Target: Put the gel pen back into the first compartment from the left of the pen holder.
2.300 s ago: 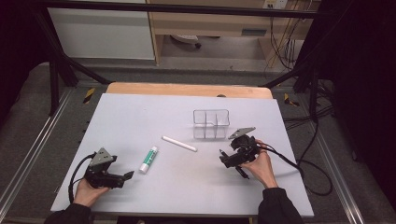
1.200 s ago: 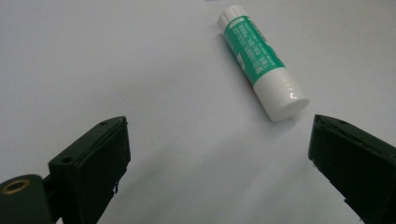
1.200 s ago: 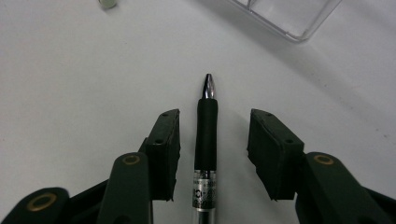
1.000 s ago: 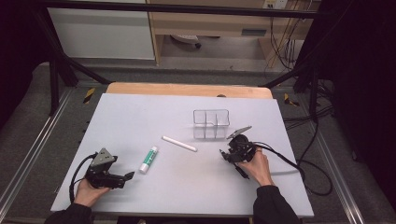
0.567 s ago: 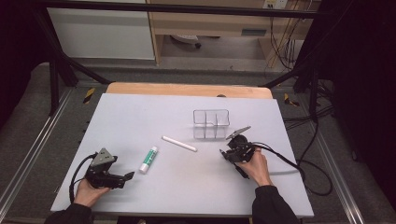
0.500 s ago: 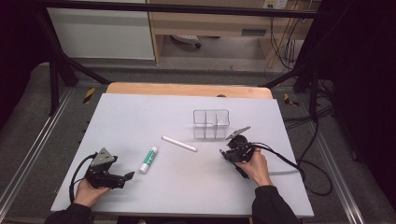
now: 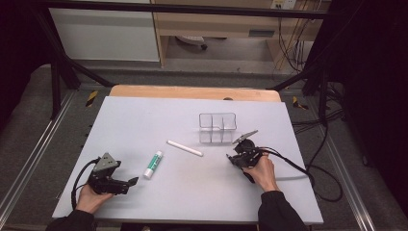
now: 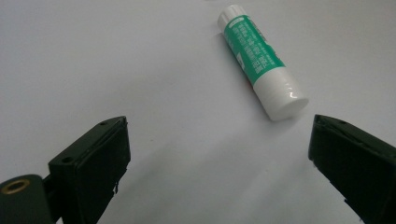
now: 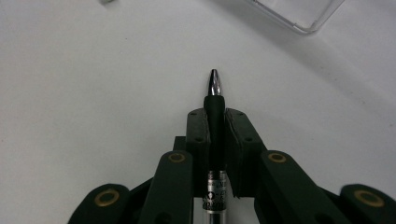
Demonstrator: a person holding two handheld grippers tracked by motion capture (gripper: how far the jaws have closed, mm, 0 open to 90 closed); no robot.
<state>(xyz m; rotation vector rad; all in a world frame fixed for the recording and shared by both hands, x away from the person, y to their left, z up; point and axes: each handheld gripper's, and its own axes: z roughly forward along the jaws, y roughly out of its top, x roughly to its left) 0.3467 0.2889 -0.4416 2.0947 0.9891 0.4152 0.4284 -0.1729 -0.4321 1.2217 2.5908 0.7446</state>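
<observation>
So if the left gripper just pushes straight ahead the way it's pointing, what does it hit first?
Most likely the glue stick. It lies on the table ahead of the open left gripper, a little toward its right jaw, with its white cap end nearest. Depth is unclear, and it may slip past the jaw rather than between them.

Pen rear cut off; glue stick label perhaps unreadable.

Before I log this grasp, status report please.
Right gripper just closed, fingers clamped on pen. Left gripper open, glue stick just ahead. Clear organizer beside right gripper, nothing between.
</observation>
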